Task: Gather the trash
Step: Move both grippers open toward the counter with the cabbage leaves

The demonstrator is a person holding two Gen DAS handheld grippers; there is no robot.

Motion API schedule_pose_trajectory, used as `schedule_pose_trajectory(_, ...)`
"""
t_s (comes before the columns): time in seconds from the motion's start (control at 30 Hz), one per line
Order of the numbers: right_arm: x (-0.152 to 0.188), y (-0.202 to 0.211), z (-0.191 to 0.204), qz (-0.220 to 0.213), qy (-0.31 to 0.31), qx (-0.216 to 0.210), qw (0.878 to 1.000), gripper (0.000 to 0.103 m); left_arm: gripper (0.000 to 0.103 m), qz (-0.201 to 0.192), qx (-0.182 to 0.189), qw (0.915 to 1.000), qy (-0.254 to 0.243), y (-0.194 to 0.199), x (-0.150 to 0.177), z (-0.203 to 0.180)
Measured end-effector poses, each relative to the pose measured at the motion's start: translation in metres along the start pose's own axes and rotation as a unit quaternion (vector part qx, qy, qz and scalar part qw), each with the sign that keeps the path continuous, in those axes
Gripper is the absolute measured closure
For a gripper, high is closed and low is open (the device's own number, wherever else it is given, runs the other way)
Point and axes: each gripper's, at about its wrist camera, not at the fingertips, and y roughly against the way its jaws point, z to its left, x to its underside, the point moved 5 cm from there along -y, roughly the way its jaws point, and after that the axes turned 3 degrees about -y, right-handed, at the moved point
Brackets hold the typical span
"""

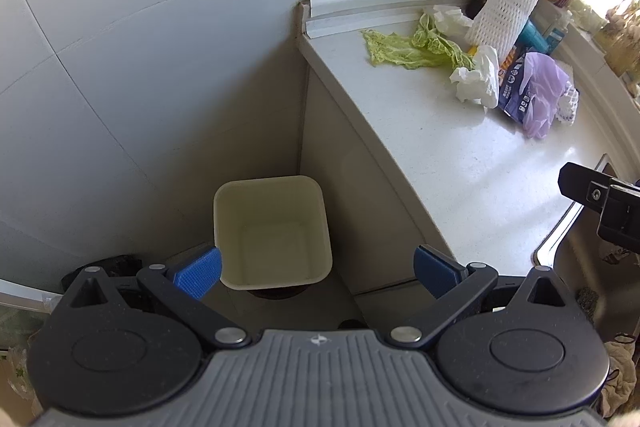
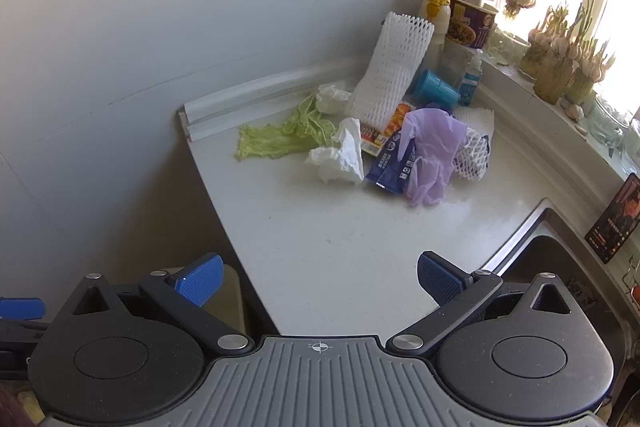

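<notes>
A heap of trash lies at the back of the white counter (image 2: 340,227): a green cabbage leaf (image 2: 280,137), crumpled white tissue (image 2: 340,153), a purple glove (image 2: 432,151), a dark blue wrapper (image 2: 390,163), an orange snack packet (image 2: 398,119) and white foam netting (image 2: 390,71). The heap also shows in the left wrist view, with the leaf (image 1: 404,47) and glove (image 1: 542,95). A cream bin (image 1: 272,231) stands on the floor beside the counter, empty inside. My left gripper (image 1: 316,271) is open above the bin. My right gripper (image 2: 318,279) is open over the counter's front edge.
Bottles, a blue cup (image 2: 436,89) and a purple noodle tub (image 2: 472,23) stand behind the heap. A steel sink (image 2: 560,259) lies to the right, with a phone (image 2: 614,219) leaning by it. Garlic sits on the windowsill (image 2: 560,67). The right gripper's tip shows in the left wrist view (image 1: 600,199).
</notes>
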Motion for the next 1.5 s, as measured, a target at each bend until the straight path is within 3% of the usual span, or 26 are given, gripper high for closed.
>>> schedule_pose_trajectory(0.33,0.003,0.001,0.0,0.011,0.02,-0.003,1.0,0.0,0.001,0.003,0.002,0.9999,-0.01,-0.001,-0.001,-0.001)
schedule_pose_trajectory(0.77,0.017,0.009,0.026,0.029,0.144,-0.034,0.989,0.0,0.001,0.023,-0.017,0.9993,-0.025,-0.009,0.005,0.004)
schedule_pose_trajectory(1.5,0.012,0.013,0.03,0.017,0.165,-0.029,0.986,0.0,0.001,0.028,-0.019,0.9991,-0.027,-0.012,0.005,0.005)
